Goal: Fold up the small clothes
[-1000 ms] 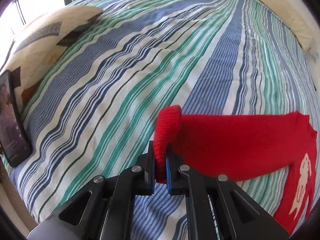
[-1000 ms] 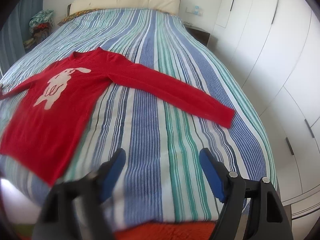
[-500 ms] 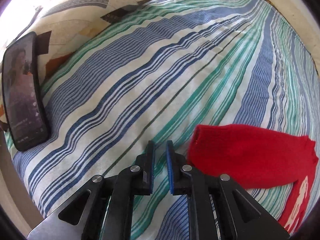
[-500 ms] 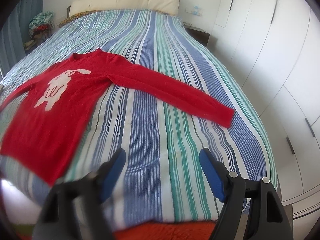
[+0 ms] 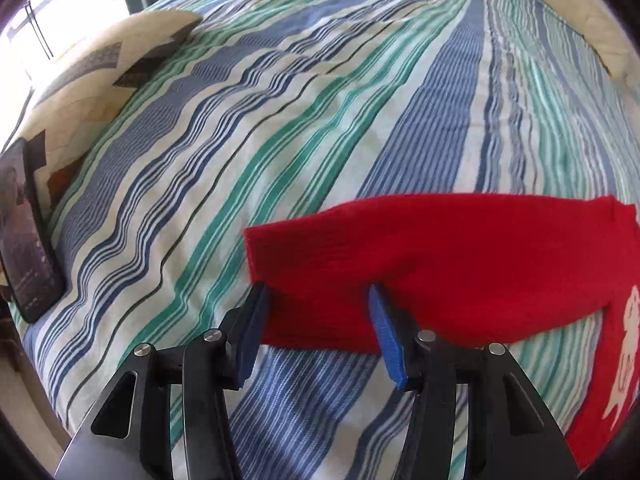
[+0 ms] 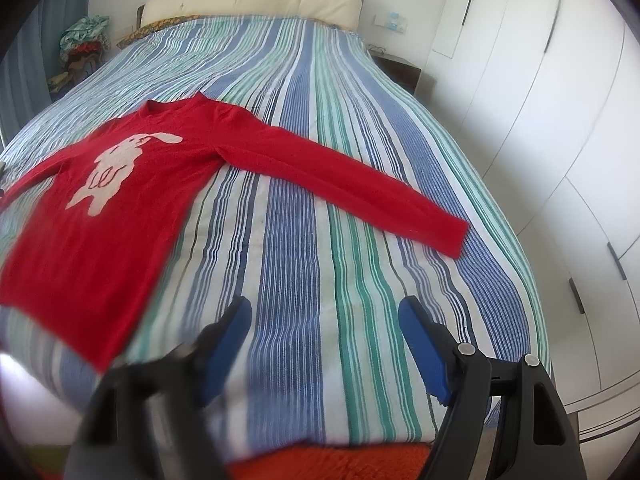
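Observation:
A small red sweater (image 6: 120, 184) with a white rabbit on the chest lies flat on the striped bed, both sleeves spread out. In the left wrist view its left sleeve (image 5: 440, 264) lies flat across the bed, cuff end to the left. My left gripper (image 5: 316, 300) is open, its blue pads on either side of the sleeve's near edge close to the cuff, holding nothing. My right gripper (image 6: 324, 316) is open and empty above the bed's foot, well short of the right sleeve's cuff (image 6: 452, 236).
A phone (image 5: 24, 232) leans by a patterned pillow (image 5: 96, 68) at the bed's left edge. White wardrobe doors (image 6: 560, 120) stand right of the bed. A headboard (image 6: 252, 4) is at the far end. Something orange-red (image 6: 328, 460) lies below the foot.
My left gripper let go of the sleeve cuff, which dropped flat on the bed, swung left away from it, then came back and opened over the sleeve near the cuff. The right gripper hardly moved.

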`<state>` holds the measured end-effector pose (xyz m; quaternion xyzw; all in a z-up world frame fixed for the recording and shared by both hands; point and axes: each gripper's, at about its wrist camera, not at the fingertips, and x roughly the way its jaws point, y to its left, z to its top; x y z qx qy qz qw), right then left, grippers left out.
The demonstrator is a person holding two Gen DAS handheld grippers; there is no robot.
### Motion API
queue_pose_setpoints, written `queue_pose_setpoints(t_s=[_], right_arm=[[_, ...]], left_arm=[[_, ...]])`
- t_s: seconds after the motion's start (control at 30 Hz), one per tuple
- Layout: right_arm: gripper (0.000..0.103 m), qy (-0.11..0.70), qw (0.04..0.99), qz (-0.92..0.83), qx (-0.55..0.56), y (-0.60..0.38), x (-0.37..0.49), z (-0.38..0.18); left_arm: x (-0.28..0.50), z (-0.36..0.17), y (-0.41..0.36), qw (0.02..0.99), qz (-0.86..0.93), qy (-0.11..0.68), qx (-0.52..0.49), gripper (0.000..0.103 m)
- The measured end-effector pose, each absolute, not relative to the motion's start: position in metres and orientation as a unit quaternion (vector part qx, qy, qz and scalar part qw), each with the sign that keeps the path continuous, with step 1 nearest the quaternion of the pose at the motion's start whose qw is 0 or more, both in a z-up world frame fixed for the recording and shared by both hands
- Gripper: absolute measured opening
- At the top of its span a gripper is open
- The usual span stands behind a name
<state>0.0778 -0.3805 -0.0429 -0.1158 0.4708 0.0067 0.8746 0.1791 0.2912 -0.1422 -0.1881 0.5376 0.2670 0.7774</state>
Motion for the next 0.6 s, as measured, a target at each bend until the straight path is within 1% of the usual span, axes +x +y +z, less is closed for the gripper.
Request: queue_pose_setpoints(t_s=[0.03,0.07,0.2,0.3,0.4,0.43,0.47,0.6], right_arm=[[0.075,0.47,0.875,0.006,-0.117,-0.381,0.077,-0.043],[0.075,0.469,0.875,0.006,-0.116,-0.381,0.076,-0.043],[0.075,0.465,0.878,0.004,-0.11,-0.385,0.076,-0.041],[0.075,0.461,0.882,0.003,-0.104,-0.387,0.077,-0.04],[0.075,0.456,0.884,0.0,-0.102,-0.386,0.077,-0.038],[0.075,0.454,0.885,0.0,-0.104,-0.385,0.077,-0.037],[0.075,0.453,0.885,-0.001,-0.109,-0.384,0.077,-0.037],[0.075,0.448,0.885,-0.008,-0.13,-0.377,0.077,-0.037]], left_arm=[[0.171,-0.146,0.297,0.777,0.27,0.53,-0.205,0.062],[0.163,-0.145,0.302,0.78,0.273,0.518,-0.223,0.065],[0.143,-0.137,0.313,0.773,0.296,0.514,-0.224,0.065],[0.128,-0.123,0.308,0.779,0.3,0.503,-0.224,0.063],[0.12,-0.106,0.278,0.805,0.263,0.486,-0.218,0.064],[0.118,-0.101,0.263,0.814,0.244,0.482,-0.212,0.067],[0.118,-0.098,0.248,0.822,0.222,0.482,-0.205,0.069],[0.129,-0.1,0.185,0.838,0.133,0.498,-0.179,0.073]])
